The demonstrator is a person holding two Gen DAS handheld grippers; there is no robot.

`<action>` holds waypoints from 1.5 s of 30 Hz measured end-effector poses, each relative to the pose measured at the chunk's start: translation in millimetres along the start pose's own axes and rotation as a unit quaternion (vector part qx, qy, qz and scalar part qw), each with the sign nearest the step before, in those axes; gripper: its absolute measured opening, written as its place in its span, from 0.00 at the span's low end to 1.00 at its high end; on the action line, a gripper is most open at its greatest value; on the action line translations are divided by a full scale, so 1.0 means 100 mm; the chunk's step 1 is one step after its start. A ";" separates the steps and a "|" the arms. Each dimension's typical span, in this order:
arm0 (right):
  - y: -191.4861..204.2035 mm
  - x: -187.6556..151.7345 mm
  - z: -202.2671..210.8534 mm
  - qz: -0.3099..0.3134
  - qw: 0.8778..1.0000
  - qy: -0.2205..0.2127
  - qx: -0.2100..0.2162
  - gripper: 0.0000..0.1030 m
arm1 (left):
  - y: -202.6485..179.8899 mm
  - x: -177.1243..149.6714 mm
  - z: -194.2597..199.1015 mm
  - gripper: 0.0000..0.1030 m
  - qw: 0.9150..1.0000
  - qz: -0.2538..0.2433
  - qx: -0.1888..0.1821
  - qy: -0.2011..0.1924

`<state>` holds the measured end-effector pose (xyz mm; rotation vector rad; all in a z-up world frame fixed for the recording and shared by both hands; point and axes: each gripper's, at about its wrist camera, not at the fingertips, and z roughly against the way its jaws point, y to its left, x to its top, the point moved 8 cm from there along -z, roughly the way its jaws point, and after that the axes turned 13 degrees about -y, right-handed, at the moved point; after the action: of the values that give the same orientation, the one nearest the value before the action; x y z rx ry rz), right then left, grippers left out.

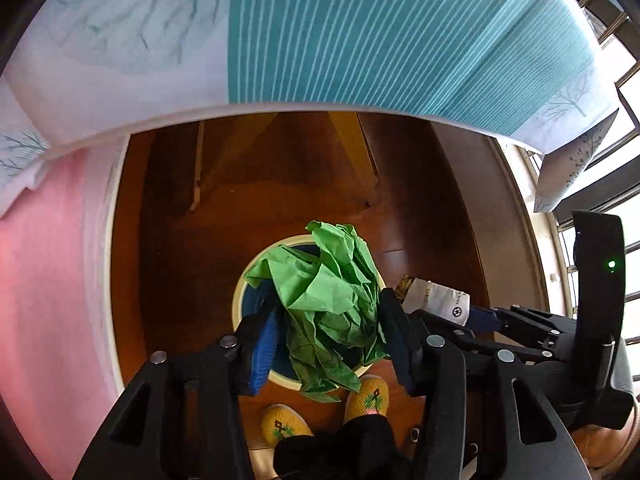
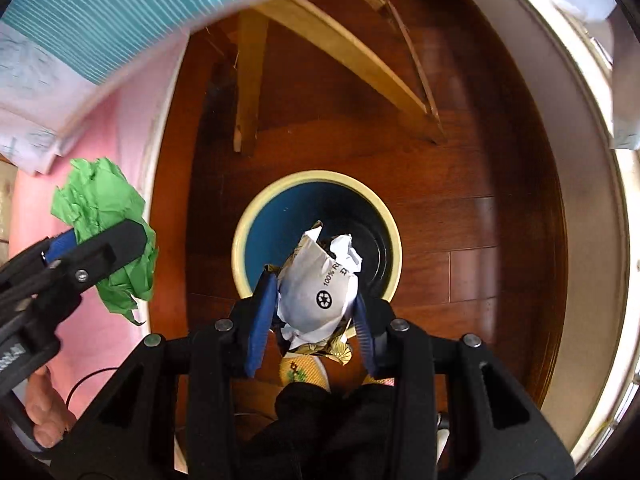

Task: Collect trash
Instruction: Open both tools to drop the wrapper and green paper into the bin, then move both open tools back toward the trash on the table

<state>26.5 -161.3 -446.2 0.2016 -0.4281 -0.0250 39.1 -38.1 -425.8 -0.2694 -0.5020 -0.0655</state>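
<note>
My left gripper [image 1: 326, 320] is shut on a crumpled green paper [image 1: 328, 300] and holds it above a round bin [image 1: 240, 292] with a cream rim and dark blue inside, standing on the wooden floor. My right gripper [image 2: 312, 300] is shut on a crumpled white wrapper [image 2: 320, 292] with a recycling mark, held over the same bin [image 2: 256, 216]. In the right wrist view the left gripper [image 2: 104, 256] with the green paper [image 2: 100, 208] is at the left. In the left wrist view the right gripper [image 1: 440, 300] with the white wrapper [image 1: 436, 300] is at the right.
A table with a teal striped cloth [image 1: 380, 32] overhangs the far side. Wooden table legs [image 2: 248, 80] stand beyond the bin. A pink wall [image 1: 44, 280] is at the left, a window [image 1: 608, 184] at the right. Feet in yellow slippers [image 1: 284, 424] stand near the bin.
</note>
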 end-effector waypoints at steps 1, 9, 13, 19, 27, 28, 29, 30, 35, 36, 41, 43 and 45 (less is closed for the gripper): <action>-0.05 -0.02 -0.12 0.000 1.000 0.002 0.001 0.35 | 0.02 -0.05 -0.13 0.66 1.000 0.001 0.003 0.009; -0.34 -0.03 -0.55 -0.009 1.000 -0.008 -0.003 0.65 | 0.26 -0.21 -0.63 0.91 0.999 0.014 0.032 0.011; -0.33 -0.02 -0.43 -0.006 1.000 -0.012 -0.002 0.66 | 0.42 -0.12 -0.48 0.91 0.999 0.012 0.037 -0.020; -0.22 0.10 -0.09 -0.011 1.000 -0.020 0.007 0.66 | 0.47 0.05 -0.19 0.91 0.999 0.018 0.050 -0.014; 0.12 0.35 0.76 -0.001 0.999 -0.029 0.024 0.66 | 0.29 0.47 0.72 0.91 0.997 0.019 0.057 -0.046; 0.17 0.41 0.89 0.000 0.999 -0.032 0.028 0.66 | 0.26 0.53 0.86 0.91 0.997 0.017 0.060 -0.053; 0.22 0.46 1.03 0.001 0.999 -0.036 0.032 0.66 | 0.21 0.59 1.03 0.91 0.996 0.015 0.062 -0.059; 0.26 0.53 1.19 0.003 0.999 -0.041 0.036 0.66 | 0.16 0.66 1.18 0.91 0.996 0.013 0.064 -0.066; 0.49 0.90 1.99 0.025 0.995 -0.076 0.063 0.66 | -0.11 0.94 1.97 0.91 0.993 0.014 0.064 -0.094; 0.54 0.98 2.14 0.032 0.994 -0.084 0.068 0.66 | -0.17 1.00 2.12 0.91 0.993 0.012 0.064 -0.102; 0.74 1.34 2.88 0.054 0.986 -0.129 0.096 0.66 | -0.43 1.33 2.84 0.91 0.988 0.012 0.060 -0.140; 0.81 1.51 3.13 0.066 0.980 -0.154 0.105 0.67 | -0.51 1.53 3.13 0.91 0.986 0.012 0.062 -0.153; 0.89 1.68 3.38 0.082 0.974 -0.181 0.112 0.67 | -0.57 1.68 3.33 0.91 0.983 0.012 0.066 -0.169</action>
<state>37.4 -148.6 -59.2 0.3859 -0.8114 0.1510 23.5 -2.6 -50.9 -0.1559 -0.8377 0.0382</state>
